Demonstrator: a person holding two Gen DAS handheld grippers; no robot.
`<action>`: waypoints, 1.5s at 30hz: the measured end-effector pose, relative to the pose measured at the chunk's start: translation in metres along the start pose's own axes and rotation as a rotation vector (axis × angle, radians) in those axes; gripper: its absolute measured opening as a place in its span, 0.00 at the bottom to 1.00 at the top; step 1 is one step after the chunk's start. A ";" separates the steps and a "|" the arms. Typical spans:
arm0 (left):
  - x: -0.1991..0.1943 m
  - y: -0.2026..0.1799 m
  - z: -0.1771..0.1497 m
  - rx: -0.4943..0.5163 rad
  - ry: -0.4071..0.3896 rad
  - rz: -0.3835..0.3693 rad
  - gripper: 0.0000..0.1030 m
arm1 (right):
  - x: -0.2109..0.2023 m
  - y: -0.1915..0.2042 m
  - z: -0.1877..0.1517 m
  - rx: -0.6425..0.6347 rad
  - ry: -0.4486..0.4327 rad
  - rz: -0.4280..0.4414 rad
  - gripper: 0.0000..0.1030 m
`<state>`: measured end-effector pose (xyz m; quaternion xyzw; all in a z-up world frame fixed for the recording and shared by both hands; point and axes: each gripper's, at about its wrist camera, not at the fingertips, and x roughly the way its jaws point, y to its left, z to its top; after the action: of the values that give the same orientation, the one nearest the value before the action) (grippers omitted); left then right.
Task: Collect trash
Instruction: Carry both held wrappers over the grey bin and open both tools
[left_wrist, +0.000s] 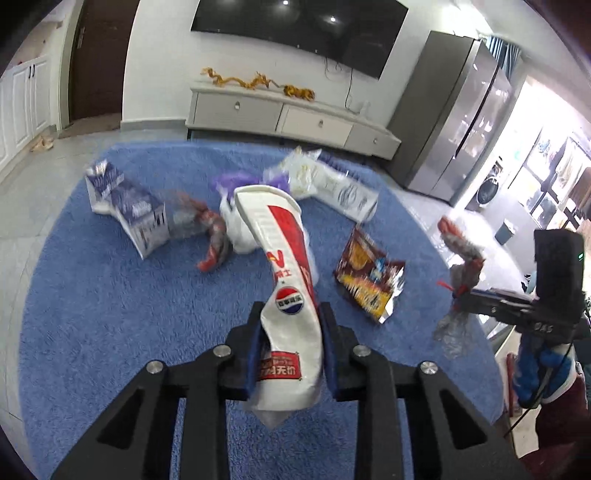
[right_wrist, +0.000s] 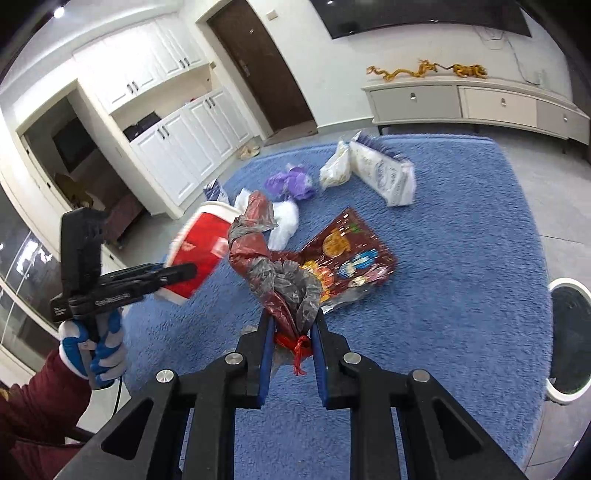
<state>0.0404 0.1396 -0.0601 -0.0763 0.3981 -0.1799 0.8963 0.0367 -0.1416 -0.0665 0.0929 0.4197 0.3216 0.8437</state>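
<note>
Left gripper jaws clamped on crushed paper cup; right gripper clamped on crumpled wrapper.

A blue shaggy rug is spread over a pale tiled floor. A dark television is mounted on the white wall above a long low grey cabinet with drawers, on which golden ornaments are laid. A brown door is set beside white cupboards. A steel refrigerator is placed at the right, near bright daylight.
</note>
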 end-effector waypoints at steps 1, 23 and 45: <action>-0.003 -0.004 0.004 0.006 -0.007 -0.004 0.26 | -0.005 -0.003 0.000 0.007 -0.010 -0.003 0.18; 0.218 -0.310 0.123 0.269 0.256 -0.275 0.26 | -0.141 -0.233 -0.026 0.644 -0.278 -0.457 0.18; 0.394 -0.383 0.108 0.149 0.483 -0.257 0.39 | -0.113 -0.384 -0.066 0.993 -0.171 -0.575 0.33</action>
<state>0.2637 -0.3660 -0.1507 -0.0151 0.5729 -0.3338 0.7484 0.1148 -0.5176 -0.1988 0.3855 0.4589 -0.1648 0.7834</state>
